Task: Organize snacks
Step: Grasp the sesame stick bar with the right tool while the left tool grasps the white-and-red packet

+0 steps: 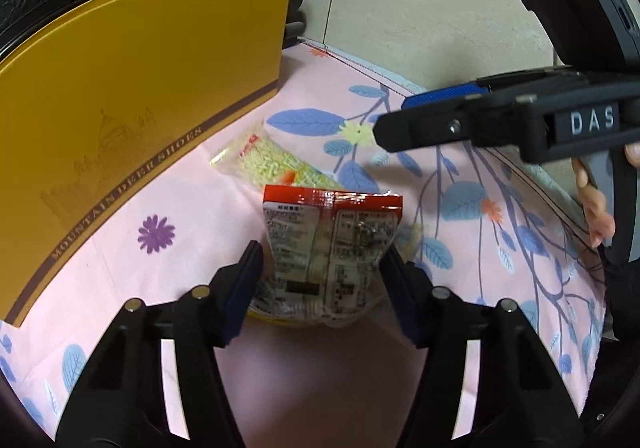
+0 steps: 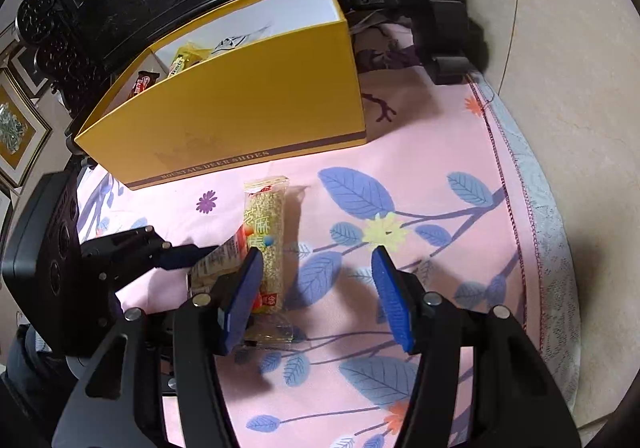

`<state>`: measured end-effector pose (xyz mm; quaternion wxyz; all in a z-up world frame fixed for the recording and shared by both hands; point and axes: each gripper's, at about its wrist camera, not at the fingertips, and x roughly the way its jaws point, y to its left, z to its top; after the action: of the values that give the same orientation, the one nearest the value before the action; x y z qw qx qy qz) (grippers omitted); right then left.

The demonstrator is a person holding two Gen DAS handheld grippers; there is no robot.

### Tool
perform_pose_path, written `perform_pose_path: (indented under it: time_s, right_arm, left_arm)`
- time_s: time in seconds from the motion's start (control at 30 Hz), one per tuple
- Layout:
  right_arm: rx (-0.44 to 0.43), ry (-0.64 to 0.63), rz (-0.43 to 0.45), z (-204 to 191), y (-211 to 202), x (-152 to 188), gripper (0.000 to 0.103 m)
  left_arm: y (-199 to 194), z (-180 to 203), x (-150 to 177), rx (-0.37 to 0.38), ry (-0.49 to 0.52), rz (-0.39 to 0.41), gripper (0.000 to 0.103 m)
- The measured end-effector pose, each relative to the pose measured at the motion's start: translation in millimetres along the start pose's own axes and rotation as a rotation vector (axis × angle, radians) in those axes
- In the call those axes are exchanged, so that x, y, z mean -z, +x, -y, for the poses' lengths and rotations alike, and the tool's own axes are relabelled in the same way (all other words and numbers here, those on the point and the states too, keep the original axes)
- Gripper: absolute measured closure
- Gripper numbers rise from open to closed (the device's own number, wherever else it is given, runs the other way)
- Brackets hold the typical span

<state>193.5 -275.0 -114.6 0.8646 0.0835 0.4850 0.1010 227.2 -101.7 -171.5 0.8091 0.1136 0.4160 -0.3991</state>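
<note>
Two snack packets lie at frame centre, left wrist view: we see the left gripper (image 1: 320, 268) pinching the red-topped packet (image 1: 332, 232), step one of boxing. Right wrist view: the right gripper (image 2: 316, 288) spread, empty, beside the yellow bar (image 2: 266, 240); next, lift toward the yellow box (image 2: 240, 107), upper left.

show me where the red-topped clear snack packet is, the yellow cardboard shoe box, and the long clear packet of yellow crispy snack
Red-topped clear snack packet (image 1: 332, 244): left wrist view, on its printed back label.
Yellow cardboard shoe box (image 2: 248, 115): right wrist view, on its front wall.
Long clear packet of yellow crispy snack (image 2: 269, 215): right wrist view, on its upper middle.
</note>
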Motion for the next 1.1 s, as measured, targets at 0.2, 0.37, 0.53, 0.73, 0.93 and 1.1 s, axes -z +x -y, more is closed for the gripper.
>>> perform_pose_path:
  time_s: [0.2, 0.37, 0.53, 0.73, 0.93, 1.1]
  right_arm:
    - [-0.026, -0.045, -0.033, -20, 15, 4, 0.044]
    - [-0.002, -0.096, -0.047, -41, 29, 2, 0.044]
    - [0.03, -0.137, -0.072, -54, 46, 2, 0.044]
    - [0.088, -0.144, -0.085, -53, 59, 4, 0.044]
    - [0.129, -0.165, -0.073, -57, 63, 8, 0.044]
    - [0.16, -0.182, -0.049, -64, 65, 8, 0.044]
  left_arm:
    - [-12, 5, 12, -0.082, -0.022, -0.012, 0.045]
    - [-25, 3, 23, -0.208, -0.094, -0.04, 0.046]
    - [-41, -9, 37, -0.239, -0.184, -0.031, 0.046]
    - [-58, -32, 49, -0.325, -0.321, -0.03, 0.046]
    - [-63, -35, 53, -0.393, -0.402, -0.001, 0.044]
    - [-58, -31, 52, -0.457, -0.468, 0.033, 0.044]
